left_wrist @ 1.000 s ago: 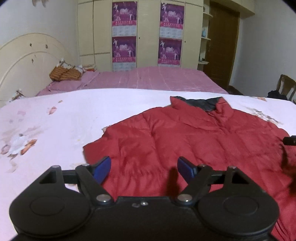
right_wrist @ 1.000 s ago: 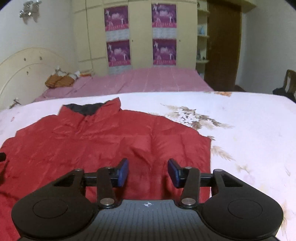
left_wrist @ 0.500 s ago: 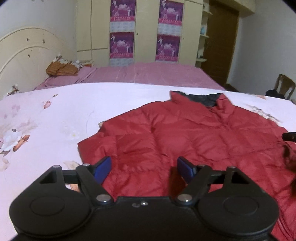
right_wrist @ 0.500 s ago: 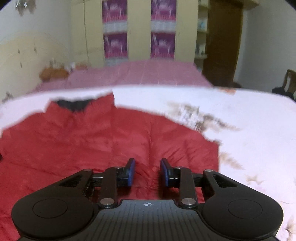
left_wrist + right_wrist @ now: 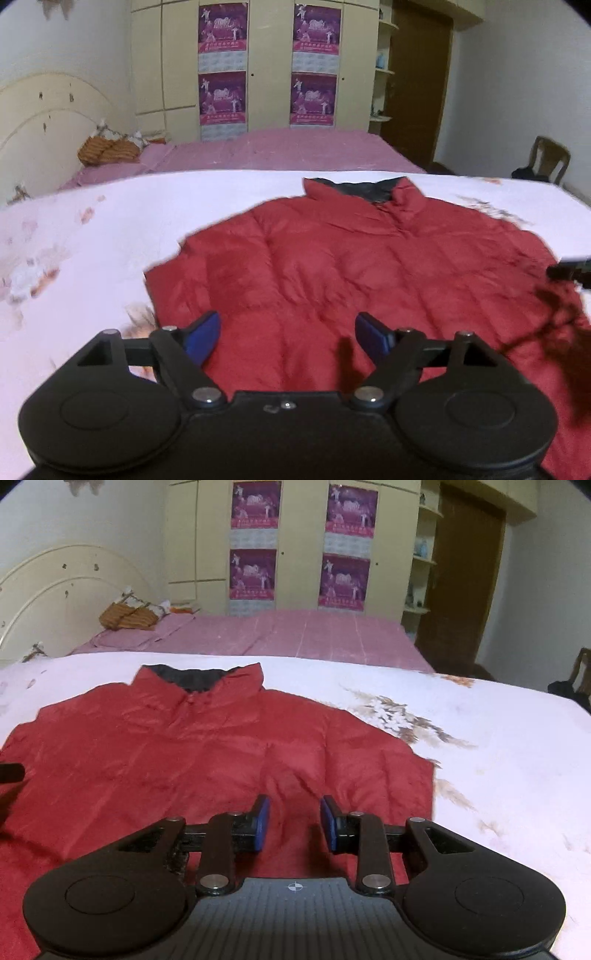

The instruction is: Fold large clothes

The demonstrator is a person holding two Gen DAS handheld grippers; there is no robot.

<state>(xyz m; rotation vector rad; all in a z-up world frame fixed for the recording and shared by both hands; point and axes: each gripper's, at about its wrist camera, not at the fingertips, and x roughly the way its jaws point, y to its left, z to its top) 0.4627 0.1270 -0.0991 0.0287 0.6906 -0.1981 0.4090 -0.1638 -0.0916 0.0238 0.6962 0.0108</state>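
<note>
- A quilted red puffer jacket (image 5: 332, 266) with a dark grey collar lining (image 5: 364, 186) lies spread flat on a bed with a pale floral sheet (image 5: 92, 236), collar towards twelve o'clock in both wrist views.
- The left tongs (image 5: 288, 334) hover over the jacket's hem at six o'clock of the left wrist view; the blue pads (image 5: 201, 338) stand wide apart, open, with only the red cloth below them and nothing pinched.
- The jacket's left edge (image 5: 155, 284) ends near nine o'clock of those tongs, where the sheet shows bare.
- The right tongs (image 5: 294, 821) hang over the lower right part of the jacket (image 5: 207, 760). Their jaws have just been closing and now stand narrowly parted, with a clear gap between the blue pads (image 5: 262, 823); the red fabric lies beneath that gap, and the pads do not press on it.
- The jacket's right edge (image 5: 428, 775) runs at about two o'clock of the right tongs, beside a brown flower print (image 5: 402, 716) on the sheet.
- A black tip of the right tongs (image 5: 570, 271) pokes in at three o'clock of the left wrist view.
- Beyond the sheet, at twelve o'clock, lie a pink cover (image 5: 295, 635), cream wardrobe doors with purple posters (image 5: 221, 62) and a cream curved headboard (image 5: 48, 122).
</note>
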